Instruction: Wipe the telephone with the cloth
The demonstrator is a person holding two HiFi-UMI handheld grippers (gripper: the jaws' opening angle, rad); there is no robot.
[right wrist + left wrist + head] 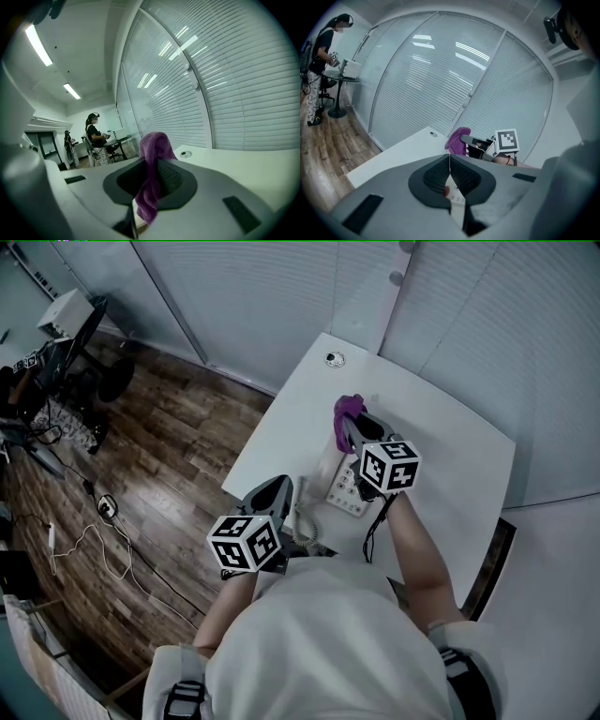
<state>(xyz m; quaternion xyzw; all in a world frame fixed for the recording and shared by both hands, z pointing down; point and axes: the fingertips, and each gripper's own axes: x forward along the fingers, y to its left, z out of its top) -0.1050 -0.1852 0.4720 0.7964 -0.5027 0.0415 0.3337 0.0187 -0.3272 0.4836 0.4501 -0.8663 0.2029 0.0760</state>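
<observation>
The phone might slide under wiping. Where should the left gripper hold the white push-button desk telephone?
Probably its near left edge, approached from the person's side: the white telephone lies flat, keys up, and the right gripper, shut on the purple cloth, hangs over its far end. The shut left gripper sits close to that near edge.

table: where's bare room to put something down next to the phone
Widest bare patch: the right side of the table, between the phone and the right edge. Also bare: the far-left corner, between the grommet and the cloth, and down the left edge. Crowded: the near middle, round the phone.
</observation>
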